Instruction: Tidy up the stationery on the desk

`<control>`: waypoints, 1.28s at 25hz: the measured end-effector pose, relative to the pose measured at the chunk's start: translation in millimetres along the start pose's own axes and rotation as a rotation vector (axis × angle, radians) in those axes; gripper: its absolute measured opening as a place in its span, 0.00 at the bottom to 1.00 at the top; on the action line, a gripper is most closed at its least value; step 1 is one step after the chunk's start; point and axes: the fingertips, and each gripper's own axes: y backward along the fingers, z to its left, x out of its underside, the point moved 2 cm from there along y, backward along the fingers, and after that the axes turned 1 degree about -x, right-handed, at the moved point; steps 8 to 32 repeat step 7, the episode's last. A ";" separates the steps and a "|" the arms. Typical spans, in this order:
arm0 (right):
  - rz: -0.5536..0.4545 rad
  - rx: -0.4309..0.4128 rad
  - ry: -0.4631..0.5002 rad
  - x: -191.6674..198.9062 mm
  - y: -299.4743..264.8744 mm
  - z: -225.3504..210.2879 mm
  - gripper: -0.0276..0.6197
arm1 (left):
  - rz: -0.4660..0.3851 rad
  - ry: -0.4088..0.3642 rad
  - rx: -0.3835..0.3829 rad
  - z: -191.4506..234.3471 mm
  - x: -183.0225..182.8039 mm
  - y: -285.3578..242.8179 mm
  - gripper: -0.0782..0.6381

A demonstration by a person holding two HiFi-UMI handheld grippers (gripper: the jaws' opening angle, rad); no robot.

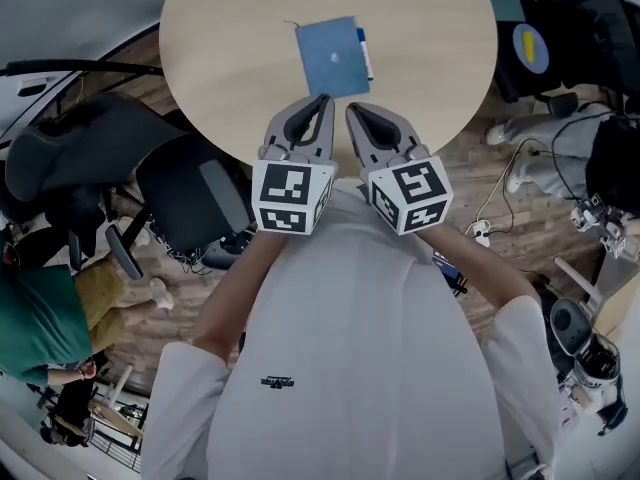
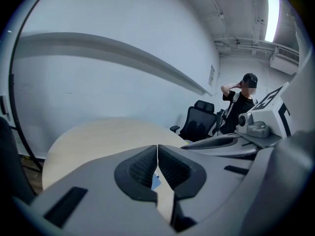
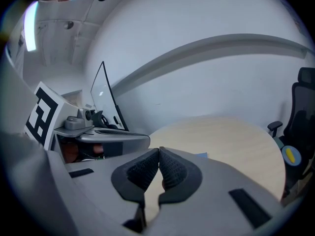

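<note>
left gripper (image 1: 321,101) and right gripper (image 1: 353,109) are hovering side by side, jaws pressed together, empty | flat blue rectangular notebook (image 1: 331,60) is lying on round pale wooden table (image 1: 230,38) just ahead, long axis pointing away | slim blue pen (image 1: 363,51) is sitting nearer the right gripper

Wooden floor (image 1: 520,238); black chair (image 1: 190,203).

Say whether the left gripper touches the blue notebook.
Cannot tell. In the head view the tip of the shut left gripper overlaps the near edge of the blue notebook; no view shows contact or gap.
</note>
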 end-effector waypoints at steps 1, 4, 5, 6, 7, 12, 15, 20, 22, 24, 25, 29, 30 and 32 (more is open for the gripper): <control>-0.005 0.001 0.008 -0.3 1.5 1.0 0.09 | 0.003 0.003 0.002 -0.5 0.8 -1.2 0.14; -0.035 0.026 0.024 -0.9 9.0 2.1 0.09 | 0.012 0.014 0.005 -3.0 4.8 -2.4 0.14; -0.046 0.039 0.025 -1.3 12.0 1.3 0.09 | 0.011 0.015 0.006 -4.2 5.7 -1.8 0.14; -0.057 0.053 0.024 -1.7 14.9 0.2 0.09 | 0.011 0.016 0.008 -5.3 6.5 -1.0 0.14; -0.067 0.067 0.022 -2.0 17.9 -1.1 0.09 | 0.010 0.016 0.009 -6.5 7.3 -0.2 0.14; -0.067 0.067 0.022 -2.0 17.9 -1.1 0.09 | 0.010 0.016 0.009 -6.5 7.3 -0.2 0.14; -0.067 0.067 0.022 -2.0 17.9 -1.1 0.09 | 0.010 0.016 0.009 -6.5 7.3 -0.2 0.14; -0.067 0.067 0.022 -2.0 17.9 -1.1 0.09 | 0.010 0.016 0.009 -6.5 7.3 -0.2 0.14; -0.067 0.067 0.022 -2.0 17.9 -1.1 0.09 | 0.010 0.016 0.009 -6.5 7.3 -0.2 0.14; -0.067 0.067 0.022 -2.0 17.9 -1.1 0.09 | 0.010 0.016 0.009 -6.5 7.3 -0.2 0.14; -0.067 0.067 0.022 -2.0 17.9 -1.1 0.09 | 0.010 0.016 0.009 -6.5 7.3 -0.2 0.14; -0.067 0.067 0.022 -2.0 17.9 -1.1 0.09 | 0.010 0.016 0.009 -6.5 7.3 -0.2 0.14; -0.067 0.067 0.022 -2.0 17.9 -1.1 0.09 | 0.010 0.016 0.009 -6.5 7.3 -0.2 0.14; -0.067 0.067 0.022 -2.0 17.9 -1.1 0.09 | 0.010 0.016 0.009 -6.5 7.3 -0.2 0.14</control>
